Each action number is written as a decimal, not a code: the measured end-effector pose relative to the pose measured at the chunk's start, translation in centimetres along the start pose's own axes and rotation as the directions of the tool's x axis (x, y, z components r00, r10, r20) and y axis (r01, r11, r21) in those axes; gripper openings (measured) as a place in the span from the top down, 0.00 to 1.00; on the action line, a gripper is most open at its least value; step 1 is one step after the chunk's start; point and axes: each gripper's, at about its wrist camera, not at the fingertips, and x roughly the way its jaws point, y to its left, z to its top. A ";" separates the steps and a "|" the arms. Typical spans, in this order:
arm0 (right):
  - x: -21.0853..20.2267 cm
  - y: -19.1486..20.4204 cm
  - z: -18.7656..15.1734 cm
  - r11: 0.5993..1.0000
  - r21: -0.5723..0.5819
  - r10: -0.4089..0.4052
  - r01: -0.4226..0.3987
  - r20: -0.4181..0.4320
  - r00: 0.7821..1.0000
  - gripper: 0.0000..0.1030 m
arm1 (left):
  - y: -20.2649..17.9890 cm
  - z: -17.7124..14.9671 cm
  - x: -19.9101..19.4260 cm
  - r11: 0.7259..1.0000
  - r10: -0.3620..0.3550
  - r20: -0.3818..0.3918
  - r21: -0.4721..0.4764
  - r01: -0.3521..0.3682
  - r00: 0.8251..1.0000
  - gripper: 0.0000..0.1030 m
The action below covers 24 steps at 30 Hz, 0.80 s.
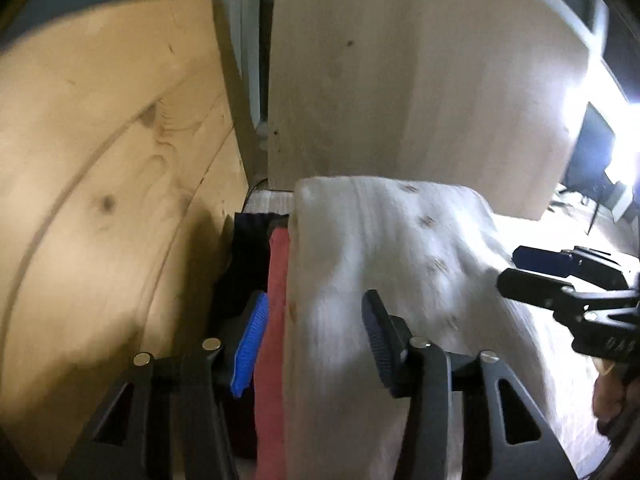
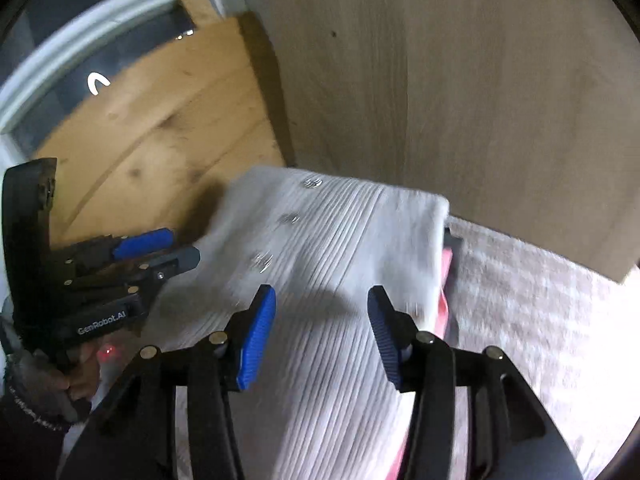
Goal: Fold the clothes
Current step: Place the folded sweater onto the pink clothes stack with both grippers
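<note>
**Both claws spread over folded stack**

Left claw (image 1: 316, 336) & right claw (image 2: 322, 334) both spread, gripping nothing. White ribbed buttoned garment (image 2: 340, 240) lies folded just ahead, atop red garment (image 1: 276, 280). Risk: stray nudge slides top layer, undoing fold.

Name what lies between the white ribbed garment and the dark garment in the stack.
A red garment lies between the white ribbed garment and the dark garment, seen edge-on in the left wrist view.
</note>
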 end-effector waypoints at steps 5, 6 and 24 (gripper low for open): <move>-1.6 0.7 -4.3 0.999 0.031 -0.019 0.019 -0.024 1.000 0.45 | -1.8 -4.7 -2.7 0.999 0.003 0.006 -0.039 -0.003 1.000 0.32; -1.7 0.8 -5.2 0.999 0.039 -0.023 0.025 -0.031 0.999 0.42 | -1.9 -5.6 -2.3 0.999 0.007 -0.022 -0.047 -0.008 1.000 0.31; -11.9 1.1 -12.6 0.994 0.072 -0.084 0.082 0.027 0.996 0.41 | -6.0 -11.0 -7.5 0.987 0.148 -0.094 -0.050 -0.153 0.984 0.29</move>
